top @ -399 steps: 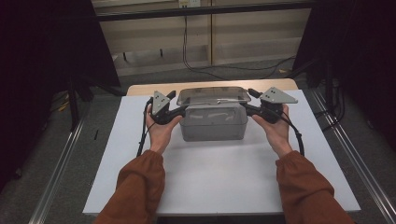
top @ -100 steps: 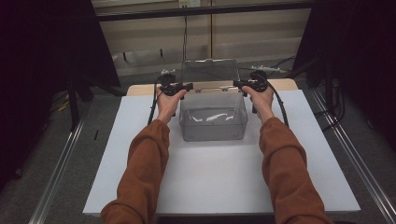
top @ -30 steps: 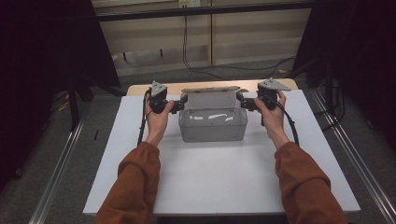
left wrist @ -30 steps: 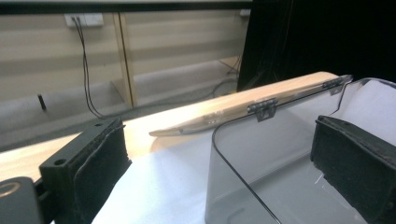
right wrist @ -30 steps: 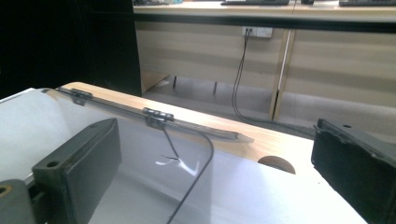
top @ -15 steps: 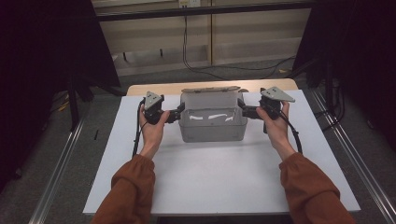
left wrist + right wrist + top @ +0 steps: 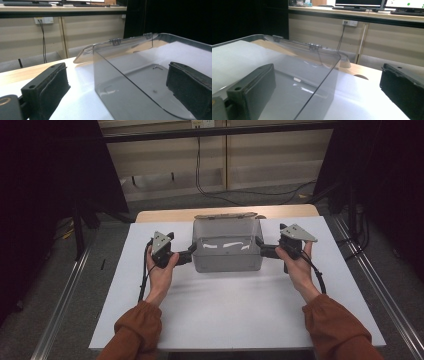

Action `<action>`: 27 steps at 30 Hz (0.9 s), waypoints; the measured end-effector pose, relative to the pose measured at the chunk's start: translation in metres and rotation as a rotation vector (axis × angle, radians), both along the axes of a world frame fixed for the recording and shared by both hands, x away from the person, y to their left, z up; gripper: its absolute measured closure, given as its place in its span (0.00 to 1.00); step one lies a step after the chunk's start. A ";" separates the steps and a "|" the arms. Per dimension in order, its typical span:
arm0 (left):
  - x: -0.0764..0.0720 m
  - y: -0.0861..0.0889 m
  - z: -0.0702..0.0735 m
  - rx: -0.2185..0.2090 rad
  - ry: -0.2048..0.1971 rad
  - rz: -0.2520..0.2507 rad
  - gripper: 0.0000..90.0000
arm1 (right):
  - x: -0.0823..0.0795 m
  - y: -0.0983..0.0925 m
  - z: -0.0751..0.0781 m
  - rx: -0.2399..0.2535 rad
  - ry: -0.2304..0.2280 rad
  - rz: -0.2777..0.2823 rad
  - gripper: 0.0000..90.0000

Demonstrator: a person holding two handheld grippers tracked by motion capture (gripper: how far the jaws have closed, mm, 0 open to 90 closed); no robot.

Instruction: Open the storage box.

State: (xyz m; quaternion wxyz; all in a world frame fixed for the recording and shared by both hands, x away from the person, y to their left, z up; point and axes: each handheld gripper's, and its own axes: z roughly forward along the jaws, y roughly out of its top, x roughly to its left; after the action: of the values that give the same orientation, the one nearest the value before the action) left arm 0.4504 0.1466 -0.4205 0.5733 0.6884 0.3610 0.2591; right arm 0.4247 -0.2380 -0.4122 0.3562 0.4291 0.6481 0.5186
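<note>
Box (image 7: pixel 227 251) of clear plastic, lid open; left gripper (image 7: pixel 187 257) and right gripper (image 7: pixel 261 249) wide, straddling its walls.

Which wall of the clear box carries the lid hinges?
The far wall of the clear box, away from the person: the opened lid hangs back from it. The left claw and right claw each straddle a side wall.

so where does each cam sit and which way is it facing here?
High view: above the person's side, looking forward and down on the white table; forearms, both hands, left gripper and right gripper flank the clear box.
Left gripper view: rides the left gripper, looking along its black fingers, which straddle the box's side wall.
Right gripper view: rides the right gripper, fingers straddling the opposite wall.
Shared: the box and its folded-back hinged lid.
</note>
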 end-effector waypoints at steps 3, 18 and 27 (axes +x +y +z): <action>-0.005 0.001 -0.001 0.002 0.003 -0.007 0.04 | -0.008 0.001 -0.001 -0.015 -0.014 -0.006 0.00; -0.044 0.009 -0.007 -0.030 0.025 -0.013 0.04 | -0.046 -0.011 -0.014 -0.027 -0.025 -0.072 0.00; -0.063 0.017 -0.009 -0.023 0.011 0.014 0.03 | -0.070 -0.020 -0.011 -0.005 -0.053 -0.080 0.00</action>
State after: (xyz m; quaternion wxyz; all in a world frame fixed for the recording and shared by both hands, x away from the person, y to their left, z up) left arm 0.3876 0.1640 -0.4298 0.5772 0.6807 0.3718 0.2554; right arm 0.3545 -0.2585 -0.4236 0.3946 0.4399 0.6221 0.5136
